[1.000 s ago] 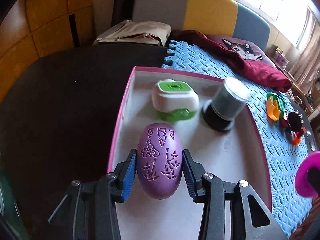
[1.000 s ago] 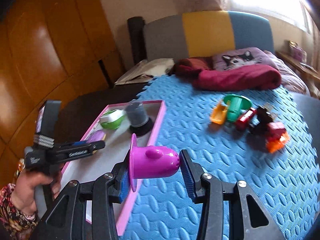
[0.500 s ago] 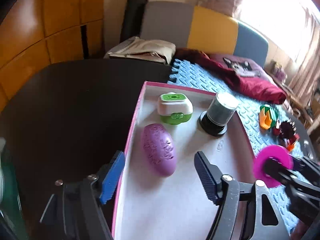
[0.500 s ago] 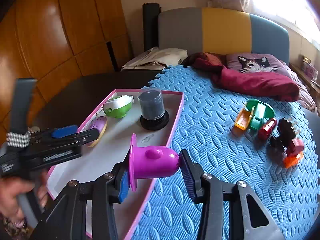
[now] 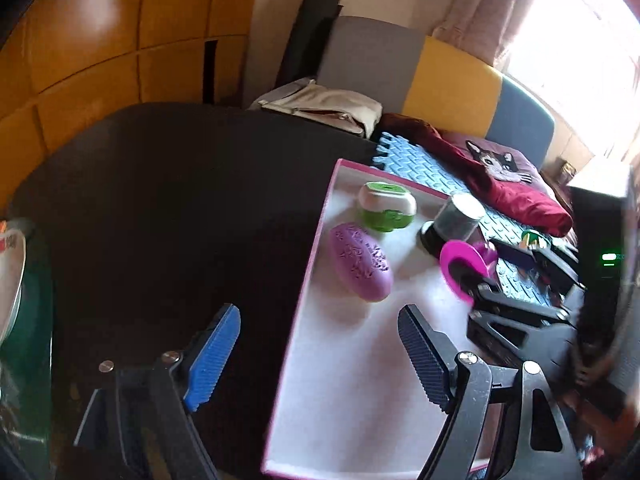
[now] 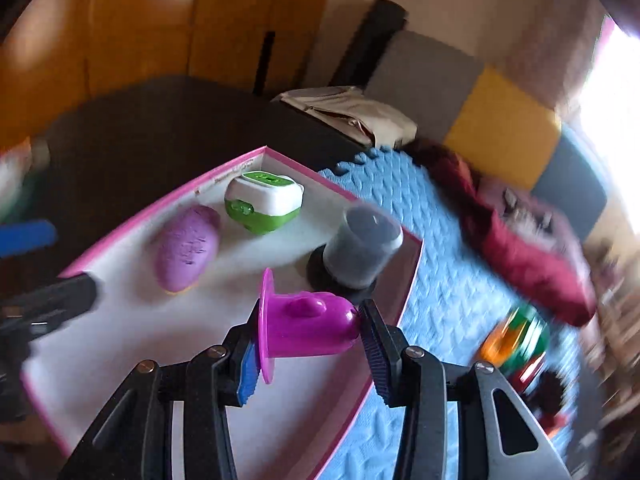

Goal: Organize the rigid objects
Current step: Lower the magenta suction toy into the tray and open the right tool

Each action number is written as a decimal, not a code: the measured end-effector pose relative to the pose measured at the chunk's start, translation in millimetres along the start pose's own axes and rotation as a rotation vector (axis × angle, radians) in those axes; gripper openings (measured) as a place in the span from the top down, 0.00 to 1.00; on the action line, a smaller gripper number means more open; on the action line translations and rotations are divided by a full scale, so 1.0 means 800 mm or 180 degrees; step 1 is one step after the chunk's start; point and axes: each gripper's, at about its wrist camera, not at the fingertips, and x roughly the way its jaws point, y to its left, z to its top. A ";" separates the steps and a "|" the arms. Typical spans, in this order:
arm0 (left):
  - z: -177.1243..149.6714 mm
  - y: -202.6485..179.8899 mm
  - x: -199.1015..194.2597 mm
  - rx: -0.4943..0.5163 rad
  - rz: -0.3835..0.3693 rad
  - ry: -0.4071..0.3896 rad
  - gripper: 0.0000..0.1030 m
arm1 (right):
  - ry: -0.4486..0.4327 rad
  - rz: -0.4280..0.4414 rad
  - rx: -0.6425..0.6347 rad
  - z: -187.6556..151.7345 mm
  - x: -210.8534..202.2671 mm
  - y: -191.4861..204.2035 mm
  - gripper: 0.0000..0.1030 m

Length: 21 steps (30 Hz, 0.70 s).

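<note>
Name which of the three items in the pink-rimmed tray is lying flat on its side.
The purple egg-shaped case; the green-and-white box and the grey canister both stand upright.

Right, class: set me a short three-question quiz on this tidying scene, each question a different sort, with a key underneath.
1. True or false: the purple oval case lies inside the pink-rimmed tray.
2. Multiple choice: what does the right gripper hold? A) the green and white box B) the magenta cup C) the dark canister
3. Fill in: between the fingers of the left gripper there is ____.

Key
1. True. It rests on the tray floor, apart from the left gripper.
2. B. The pads press on its flange and its closed end.
3. Nothing; its jaws are opening.
</note>
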 end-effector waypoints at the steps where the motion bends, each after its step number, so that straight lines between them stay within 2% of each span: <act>1: -0.001 0.007 -0.001 -0.0053 0.0001 0.0008 0.20 | -0.0001 -0.0138 -0.0154 0.005 0.004 0.007 0.57; 4: -0.003 0.019 -0.004 -0.0148 0.0021 0.0007 0.20 | 0.0017 -0.0464 -0.0532 0.016 0.022 0.028 0.56; 7: -0.004 0.032 -0.006 -0.0244 0.0020 0.0020 0.20 | 0.0147 -0.0433 -0.0626 0.021 0.037 0.043 0.54; 10: -0.004 0.040 -0.009 -0.0285 0.0044 0.0002 0.20 | 0.0131 -0.0126 -0.0373 0.020 0.028 0.036 0.50; 14: -0.005 0.048 -0.007 -0.0338 0.0056 0.0005 0.20 | 0.0029 0.0699 0.0475 0.008 -0.005 -0.009 0.44; 17: -0.009 0.048 -0.005 -0.0389 0.0032 0.0028 0.20 | -0.0100 0.1144 0.1034 -0.011 -0.027 -0.045 0.43; 21: -0.012 0.041 -0.005 -0.0352 0.0019 0.0025 0.20 | -0.0050 0.1203 0.1191 -0.026 -0.036 -0.056 0.42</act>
